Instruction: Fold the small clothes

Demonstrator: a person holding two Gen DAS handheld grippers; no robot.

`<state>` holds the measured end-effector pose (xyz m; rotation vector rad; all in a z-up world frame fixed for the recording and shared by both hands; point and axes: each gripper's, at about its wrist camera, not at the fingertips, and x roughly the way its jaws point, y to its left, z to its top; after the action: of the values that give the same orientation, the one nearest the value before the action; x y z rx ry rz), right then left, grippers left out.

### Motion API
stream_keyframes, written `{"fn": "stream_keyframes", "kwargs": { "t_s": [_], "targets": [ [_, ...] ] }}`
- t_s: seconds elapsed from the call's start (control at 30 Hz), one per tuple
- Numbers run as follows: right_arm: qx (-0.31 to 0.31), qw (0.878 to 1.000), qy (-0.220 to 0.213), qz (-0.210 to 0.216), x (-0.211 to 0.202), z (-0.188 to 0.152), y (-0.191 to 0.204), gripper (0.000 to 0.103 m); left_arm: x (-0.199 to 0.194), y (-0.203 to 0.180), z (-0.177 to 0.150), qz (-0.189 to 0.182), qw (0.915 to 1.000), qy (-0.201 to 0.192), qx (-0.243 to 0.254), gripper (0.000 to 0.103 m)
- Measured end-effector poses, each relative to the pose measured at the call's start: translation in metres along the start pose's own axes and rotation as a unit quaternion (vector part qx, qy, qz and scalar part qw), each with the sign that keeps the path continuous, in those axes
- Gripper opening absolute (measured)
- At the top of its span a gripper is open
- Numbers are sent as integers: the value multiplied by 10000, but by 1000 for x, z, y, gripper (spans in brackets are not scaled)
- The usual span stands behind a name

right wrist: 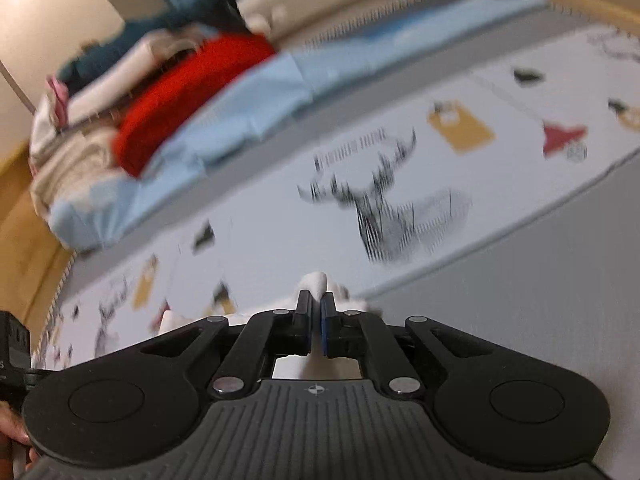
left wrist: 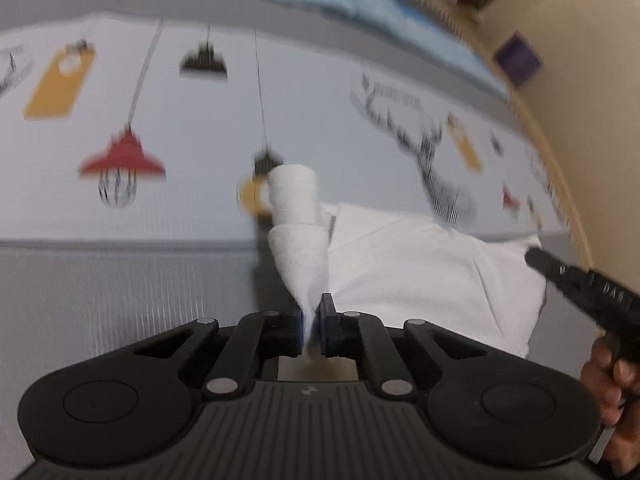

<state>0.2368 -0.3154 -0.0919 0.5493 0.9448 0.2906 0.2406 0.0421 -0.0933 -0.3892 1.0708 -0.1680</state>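
Pinching a bunched corner of the white garment (left wrist: 420, 272), the left gripper (left wrist: 311, 320) has its fingers (left wrist: 329, 312) pressed together on a narrow twist of the cloth, which rises ahead of them into a rolled sleeve or cuff. Beside it, the right gripper (right wrist: 316, 320) also has its fingers (right wrist: 304, 312) clamped on a small fold of the same white fabric, which peeks out just past their tips. A hand (left wrist: 612, 384) shows at the right edge of the left view, wrapped round the black handle of the other tool.

The garment lies spread between the two grippers on a printed mat (left wrist: 200, 120), pale with lamps, yellow tags and a sketched deer. Its body runs toward the right gripper, partly over the mat's plain grey border (left wrist: 120, 300).

Farther back, a light blue cloth (right wrist: 248, 112) stretches along the mat's far edge. Beyond that sits a heap of clothes (right wrist: 120, 92), with something red (right wrist: 188, 96) on top; motion blur makes the rest of the pile hard to sort out, though dark teal and cream pieces seem to be among them.
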Motion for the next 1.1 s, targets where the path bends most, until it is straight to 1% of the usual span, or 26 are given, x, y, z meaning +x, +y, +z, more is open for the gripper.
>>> {"fn": "stream_keyframes", "kwargs": {
  "t_s": [0.07,0.1,0.17,0.2,0.23,0.3,0.37,0.4,0.47,0.53,0.57,0.6,0.63,0.67,0.7,0.73,0.8,0.83,0.87,0.9,0.93,0.97,1.0,1.03,1.07,1.1],
  "targets": [
    [-68,9997,-76,-209,2,2,-1,4,-6,-7,1,173,9989,-354,235,10],
    [-113,9988,-10,-466,7,1,-2,5,-7,-9,1,342,9982,-430,257,14],
    [-279,9903,130,-1356,16,-1,-5,10,-9,-11,0,783,9955,-488,210,18],
    [-362,9852,126,-1673,17,0,-7,15,-12,-12,-1,816,9949,-547,211,18],
    [-365,9840,6,-1744,12,2,-10,19,-18,-13,-2,762,9946,-656,240,18],
    [-306,9880,-301,-1482,-4,6,-11,20,-29,-17,-2,469,9956,-734,345,18],
    [-384,9939,-454,-927,-19,8,-6,20,-35,-24,-4,-13,9959,-671,605,18],
    [-497,9963,-425,-563,-24,7,-2,20,-34,-27,-6,-186,9955,-541,759,18],
    [-816,9965,-97,124,-25,0,8,20,-23,-34,-13,-323,9937,-119,1063,18],
    [-1114,9908,513,567,-15,-14,17,25,-8,-42,-25,-126,9885,247,1487,18],
    [-1258,9861,887,626,-6,-22,19,27,0,-44,-32,42,9846,382,1704,18],
    [-1454,9802,1239,516,5,-31,21,27,8,-46,-39,203,9805,520,1885,18],
    [-1751,9728,1510,161,16,-42,22,27,13,-46,-44,318,9778,630,1971,17],
    [-2028,9633,1738,-281,26,-51,21,31,12,-45,-44,311,9779,620,1971,17],
    [-2110,9569,1910,-579,32,-58,15,50,8,-45,-42,256,9802,577,1876,18],
    [-1956,9601,1862,-728,31,-56,9,56,1,-45,-40,230,9827,511,1768,18],
    [-1558,9710,1625,-809,22,-47,2,49,-17,-44,-35,141,9848,287,1708,18],
    [-1454,9744,1491,-853,15,-43,0,48,-27,-43,-34,20,9848,198,1726,18],
    [-1363,9781,1364,-784,8,-39,-2,48,-36,-41,-35,-149,9844,180,1743,18],
    [-1263,9818,1300,-570,1,-36,-3,48,-39,-39,-38,-290,9833,268,1777,18],
    [-1172,9838,1300,-377,-2,-36,-9,48,-36,-38,-41,-321,9813,430,1848,18],
    [-1101,9839,1383,-242,-3,-37,-11,48,-30,-38,-47,-262,9781,648,1961,18],
    [-1064,9816,1577,-174,0,-41,-12,48,-22,-39,-56,-112,9729,936,2113,18],
    [-1108,9767,1823,-239,4,-47,-13,46,-11,-40,-67,127,9646,1236,2325,22],
    [-1241,9697,2060,-431,9,-55,-16,51,-4,-41,-78,321,9567,1396,2535,26],
    [-1342,9636,2228,-627,13,-61,-18,66,1,-42,-85,481,9501,1442,2725,37]
  ]
}}
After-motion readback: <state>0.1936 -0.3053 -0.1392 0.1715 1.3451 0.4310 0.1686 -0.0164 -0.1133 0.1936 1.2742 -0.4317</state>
